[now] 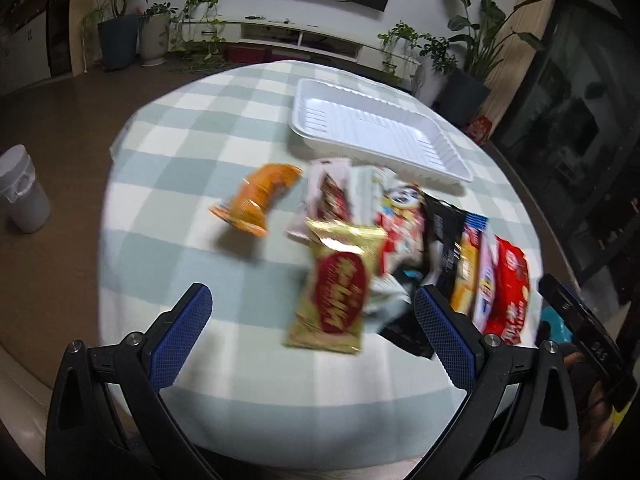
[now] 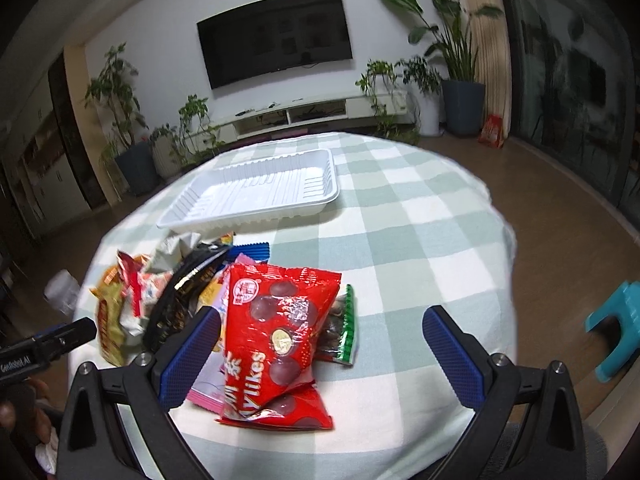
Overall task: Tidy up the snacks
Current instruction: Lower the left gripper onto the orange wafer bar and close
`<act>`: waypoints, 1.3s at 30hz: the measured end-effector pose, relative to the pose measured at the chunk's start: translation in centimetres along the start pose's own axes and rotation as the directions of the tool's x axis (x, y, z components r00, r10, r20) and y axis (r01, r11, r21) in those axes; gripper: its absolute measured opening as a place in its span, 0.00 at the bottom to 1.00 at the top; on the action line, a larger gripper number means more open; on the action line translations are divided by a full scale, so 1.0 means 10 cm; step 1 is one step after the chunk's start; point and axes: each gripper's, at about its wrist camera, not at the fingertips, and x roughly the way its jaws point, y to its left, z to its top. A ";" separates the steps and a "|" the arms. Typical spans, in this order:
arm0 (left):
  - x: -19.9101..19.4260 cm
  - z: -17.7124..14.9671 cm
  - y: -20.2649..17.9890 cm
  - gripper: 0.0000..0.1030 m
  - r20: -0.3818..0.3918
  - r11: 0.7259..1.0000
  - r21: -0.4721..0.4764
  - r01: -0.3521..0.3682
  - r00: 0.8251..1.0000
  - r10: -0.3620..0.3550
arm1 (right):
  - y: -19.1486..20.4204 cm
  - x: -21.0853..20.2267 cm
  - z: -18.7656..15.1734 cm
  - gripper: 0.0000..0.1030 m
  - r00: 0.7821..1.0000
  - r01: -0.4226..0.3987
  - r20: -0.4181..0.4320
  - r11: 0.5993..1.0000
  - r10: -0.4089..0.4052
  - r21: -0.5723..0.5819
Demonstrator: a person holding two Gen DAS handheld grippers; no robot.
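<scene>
A pile of snack packets lies on the checked tablecloth (image 1: 180,184). In the left wrist view a gold packet with a red oval (image 1: 336,288) lies just ahead of my open, empty left gripper (image 1: 312,300), an orange packet (image 1: 256,200) lies apart to the left, and a red packet (image 1: 510,292) is at the right. An empty white tray (image 1: 376,128) sits beyond the pile. In the right wrist view my right gripper (image 2: 320,328) is open around the red chocolate-ball packet (image 2: 276,340), not touching it. The white tray (image 2: 256,188) is farther back.
A green-edged packet (image 2: 344,328) lies under the red one, with black (image 2: 176,304) and pink (image 2: 208,396) packets to its left. A white bin (image 1: 22,188) and a teal stool (image 2: 616,332) stand on the floor. The round table's edge is close on all sides.
</scene>
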 end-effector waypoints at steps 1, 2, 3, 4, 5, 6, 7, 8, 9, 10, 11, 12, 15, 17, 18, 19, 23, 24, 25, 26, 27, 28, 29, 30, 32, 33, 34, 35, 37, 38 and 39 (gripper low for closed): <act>0.01 0.09 0.06 0.99 -0.007 1.000 0.013 -0.001 1.000 0.001 | -0.01 0.01 0.00 1.00 1.000 -0.027 -0.008 0.999 0.028 0.027; 0.00 0.18 0.11 0.99 -0.009 1.000 0.029 0.005 1.000 -0.005 | -0.03 0.01 -0.01 1.00 0.998 -0.057 -0.015 0.997 0.058 0.055; -0.01 0.29 0.18 1.00 -0.006 0.999 0.047 0.003 1.000 -0.003 | -0.03 0.01 -0.02 1.00 0.997 -0.078 -0.020 0.994 0.079 0.070; 0.00 0.40 0.22 1.00 -0.008 0.997 0.073 -0.011 1.000 0.012 | -0.04 0.03 -0.02 1.00 0.996 -0.088 -0.021 0.993 0.090 0.074; 0.03 0.52 0.27 0.99 -0.014 0.994 0.107 -0.035 0.999 0.037 | -0.03 0.03 -0.02 1.00 0.995 -0.093 -0.026 0.993 0.095 0.072; 0.06 0.63 0.30 0.99 -0.022 0.990 0.133 -0.054 0.998 0.057 | -0.03 0.04 -0.02 1.00 0.995 -0.096 -0.032 0.993 0.098 0.068; 0.12 0.75 0.32 0.99 -0.040 0.984 0.167 -0.067 0.996 0.075 | -0.01 0.05 -0.02 1.00 0.994 -0.099 -0.051 0.994 0.102 0.056; 0.17 0.82 0.33 0.99 -0.063 0.980 0.190 -0.058 0.996 0.071 | 0.01 0.08 -0.02 1.00 0.992 -0.095 -0.073 0.995 0.098 0.043; 0.26 0.92 0.35 0.99 -0.099 0.975 0.219 -0.032 0.994 0.055 | 0.01 0.10 -0.03 1.00 0.991 -0.098 -0.091 0.994 0.102 0.038; 0.33 0.97 0.32 0.99 -0.128 0.969 0.245 -0.019 0.990 0.052 | 0.01 0.10 -0.04 0.99 0.989 -0.106 -0.101 0.994 0.110 0.040; 0.43 1.02 0.29 0.99 -0.168 0.958 0.285 -0.025 0.983 0.076 | 0.01 0.12 -0.04 0.98 0.986 -0.120 -0.113 0.992 0.124 0.045; 0.52 1.03 0.23 0.99 -0.189 0.948 0.316 -0.044 0.976 0.109 | 0.00 0.12 -0.04 0.97 0.984 -0.126 -0.116 0.991 0.131 0.050; 0.83 1.01 0.12 0.97 -0.244 0.906 0.408 -0.108 0.944 0.222 | -0.03 0.14 -0.03 0.95 0.983 -0.128 -0.125 0.990 0.135 0.063; 1.01 0.98 0.04 0.94 -0.257 0.881 0.455 -0.134 0.927 0.274 | -0.05 0.17 -0.03 0.91 0.980 -0.133 -0.137 0.988 0.142 0.074; 1.11 0.95 0.00 0.90 -0.261 0.863 0.482 -0.154 0.915 0.308 | -0.06 0.17 -0.04 0.90 0.979 -0.136 -0.143 0.988 0.146 0.078; 1.19 0.94 -0.01 0.89 -0.263 0.849 0.500 -0.171 0.904 0.337 | -0.06 0.17 -0.04 0.88 0.978 -0.139 -0.147 0.987 0.150 0.081; 1.41 0.93 0.03 0.84 -0.304 0.853 0.493 -0.169 0.886 0.351 | -0.05 0.19 -0.04 0.78 0.974 -0.149 -0.162 0.986 0.160 0.076; 1.42 0.93 0.05 0.83 -0.308 0.858 0.487 -0.164 0.887 0.344 | -0.04 0.19 -0.04 0.78 0.973 -0.153 -0.165 0.985 0.164 0.077; 1.43 0.94 0.06 0.78 -0.320 0.865 0.479 -0.150 0.888 0.331 | -0.05 0.19 -0.04 0.76 0.972 -0.154 -0.165 0.985 0.165 0.078; 1.44 0.95 0.09 0.75 -0.339 0.879 0.462 -0.122 0.891 0.301 | -0.05 0.19 -0.04 0.74 0.972 -0.156 -0.166 0.984 0.168 0.081; 1.44 0.96 0.11 0.70 -0.352 0.886 0.452 -0.104 0.892 0.284 | -0.05 0.19 -0.04 0.74 0.971 -0.159 -0.168 0.984 0.171 0.084; 1.45 0.96 0.11 0.64 -0.362 0.891 0.446 -0.089 0.892 0.270 | -0.05 0.19 -0.04 0.74 0.970 -0.162 -0.171 0.983 0.175 0.087; 1.45 0.96 0.11 0.61 -0.369 0.893 0.445 -0.073 0.893 0.257 | -0.05 0.20 -0.04 0.73 0.969 -0.165 -0.172 0.982 0.179 0.088; 1.46 0.98 0.11 0.50 -0.371 0.892 0.447 -0.066 0.894 0.252 | -0.04 0.19 -0.04 0.73 0.968 -0.168 -0.173 0.982 0.181 0.086; 1.47 0.98 0.07 0.25 -0.373 0.888 0.457 -0.053 0.895 0.245 | -0.03 0.20 -0.04 0.71 0.968 -0.171 -0.173 0.982 0.183 0.080; 1.47 0.97 0.03 0.22 -0.363 0.876 0.478 -0.066 0.893 0.265 | -0.02 0.19 -0.04 0.70 0.968 -0.172 -0.172 0.982 0.184 0.078; 1.47 0.96 0.00 0.22 -0.354 0.866 0.495 -0.074 0.893 0.279 | -0.02 0.19 -0.04 0.70 0.968 -0.174 -0.169 0.982 0.185 0.077; 1.49 0.95 -0.01 0.22 -0.349 0.858 0.507 -0.079 0.892 0.288 | -0.02 0.18 -0.04 0.69 0.968 -0.174 -0.167 0.982 0.185 0.077; 1.46 0.95 -0.03 0.22 -0.352 0.862 0.501 -0.080 0.891 0.287 | -0.02 0.17 -0.04 0.68 0.969 -0.176 -0.159 0.981 0.187 0.075; 1.46 0.96 -0.02 0.22 -0.354 0.866 0.494 -0.078 0.892 0.282 | -0.01 0.16 -0.04 0.68 0.970 -0.177 -0.156 0.981 0.187 0.073; 1.46 0.96 0.00 0.22 -0.355 0.872 0.483 -0.077 0.894 0.275 | -0.01 0.16 -0.04 0.68 0.970 -0.178 -0.155 0.981 0.187 0.071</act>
